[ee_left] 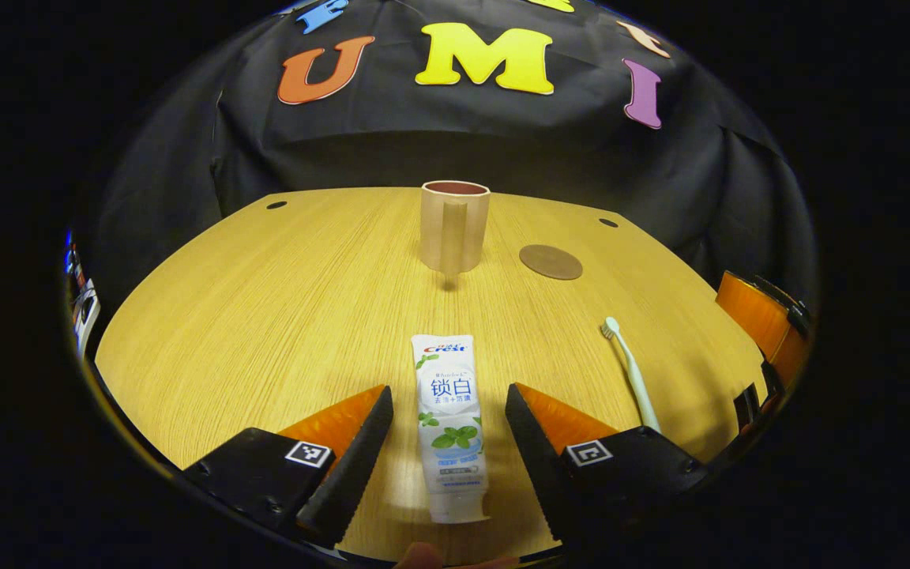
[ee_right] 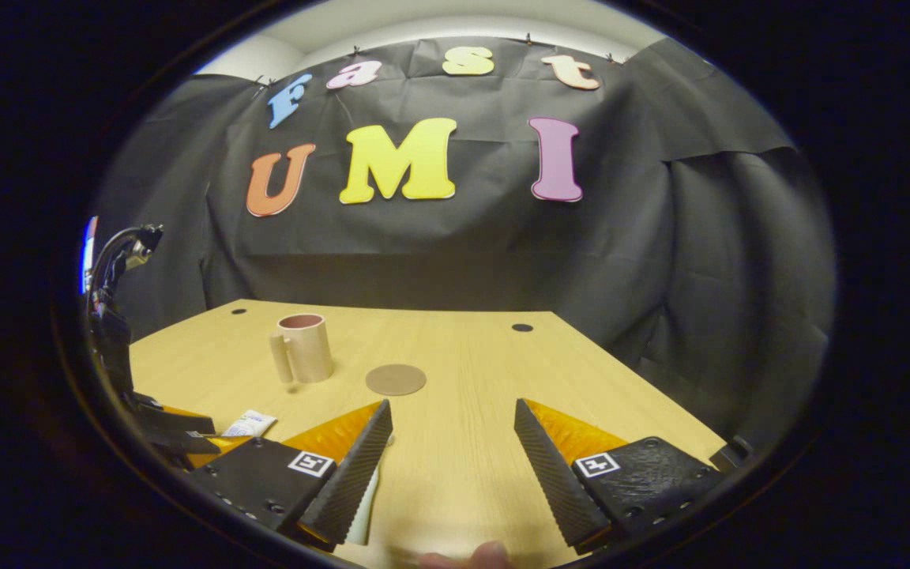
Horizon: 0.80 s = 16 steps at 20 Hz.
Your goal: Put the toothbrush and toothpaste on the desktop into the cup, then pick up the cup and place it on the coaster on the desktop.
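A white toothpaste tube (ee_left: 449, 427) lies on the wooden desktop (ee_left: 281, 316), lengthwise between the fingers of my left gripper (ee_left: 449, 407), which is open around it without touching. A pale toothbrush (ee_left: 630, 371) lies to the right, bristles away from me. Farther back stands a beige cup (ee_left: 454, 226) with its handle toward me, and a round brown coaster (ee_left: 550, 261) lies just right of it. My right gripper (ee_right: 453, 423) is open over bare desktop; the cup (ee_right: 302, 348) and coaster (ee_right: 396, 379) lie ahead to its left. The toothpaste (ee_right: 250, 423) peeks out beside the left gripper.
Black cloth walls close the desk at the back and sides. Small dark holes (ee_left: 276, 205) mark the desktop's far corners. The right gripper's body (ee_left: 763, 324) shows at the right edge of the left gripper view. A fingertip (ee_right: 486, 553) shows at the bottom.
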Tool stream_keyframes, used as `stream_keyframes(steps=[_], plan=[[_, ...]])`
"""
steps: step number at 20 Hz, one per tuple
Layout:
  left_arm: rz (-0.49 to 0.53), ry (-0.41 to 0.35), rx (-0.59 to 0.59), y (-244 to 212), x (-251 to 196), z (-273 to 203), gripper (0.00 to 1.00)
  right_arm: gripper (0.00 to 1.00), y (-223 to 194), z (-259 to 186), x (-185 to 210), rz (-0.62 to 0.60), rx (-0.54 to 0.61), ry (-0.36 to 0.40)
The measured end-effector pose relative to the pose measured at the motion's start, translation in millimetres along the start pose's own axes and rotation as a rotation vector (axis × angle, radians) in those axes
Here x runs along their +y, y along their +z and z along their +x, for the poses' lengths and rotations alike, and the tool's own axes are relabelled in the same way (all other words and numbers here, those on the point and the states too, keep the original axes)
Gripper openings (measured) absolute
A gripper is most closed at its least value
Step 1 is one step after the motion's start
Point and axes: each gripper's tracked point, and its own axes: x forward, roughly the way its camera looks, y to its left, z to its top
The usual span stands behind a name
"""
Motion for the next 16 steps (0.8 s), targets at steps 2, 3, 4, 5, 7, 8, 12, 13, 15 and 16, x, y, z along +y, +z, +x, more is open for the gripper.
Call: stream_keyframes(steps=[2,3,4,5,7,8,12,13,15,16], plan=[[0.006,0.006,0.002,1,2,1,0.87,0.96,-3,2,1,-0.001,0.006,0.003],[0.009,0.006,0.005,0,2,2,0.86,0.96,-3,2,2,-0.001,0.010,0.005],[0.012,0.009,0.011,-1,3,2,0.82,0.95,-5,4,4,-0.003,0.013,0.007],[0.013,0.010,0.021,-4,3,3,0.81,0.95,-6,4,3,-0.006,0.016,0.007],[0.032,0.020,0.030,-5,4,1,0.76,0.95,-7,4,3,-0.006,0.018,0.004],[0.042,0.025,0.030,-5,6,3,0.74,0.95,-6,5,3,-0.004,0.019,0.005],[0.038,0.036,0.027,-4,11,2,0.65,0.95,-10,7,7,-0.006,0.027,0.011],[0.039,0.036,0.026,-4,9,3,0.53,0.95,-12,7,10,-0.004,0.032,0.019],[0.039,0.039,0.020,-5,9,4,0.49,0.95,-17,9,17,0.011,0.049,0.034],[0.039,0.043,0.015,-3,9,4,0.53,0.95,-20,11,22,0.013,0.065,0.042]])
